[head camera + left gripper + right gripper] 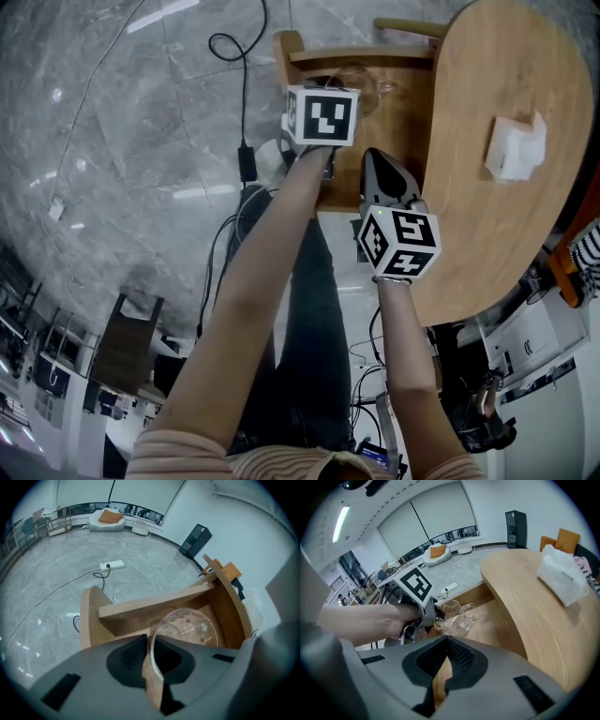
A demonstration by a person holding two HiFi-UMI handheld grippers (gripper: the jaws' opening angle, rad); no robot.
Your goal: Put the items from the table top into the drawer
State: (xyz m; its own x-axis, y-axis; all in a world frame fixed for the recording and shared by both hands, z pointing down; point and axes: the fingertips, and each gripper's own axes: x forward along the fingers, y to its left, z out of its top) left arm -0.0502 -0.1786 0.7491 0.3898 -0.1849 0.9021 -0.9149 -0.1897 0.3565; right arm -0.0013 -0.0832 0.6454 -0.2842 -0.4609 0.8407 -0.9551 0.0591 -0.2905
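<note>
A clear glass cup (187,629) hangs tilted inside the open wooden drawer (154,603), and my left gripper (150,641) is shut on its rim. In the head view the cup (361,82) shows just past the left gripper's marker cube (322,114), above the drawer floor (398,122). My right gripper (377,159) hovers over the drawer's near end, beside the table edge, jaws shut with nothing between them. The right gripper view shows the same shut jaws (446,640), with the cup (454,615) and the left marker cube (416,585) ahead. A white tissue pack (516,145) lies on the wooden table top (487,75).
The tissue pack (562,579) sits far to the right on the rounded table (520,592). Cables and a power strip (112,565) lie on the grey floor left of the drawer. A black cabinet (196,540) stands by the wall. A dark chair (127,342) stands at lower left.
</note>
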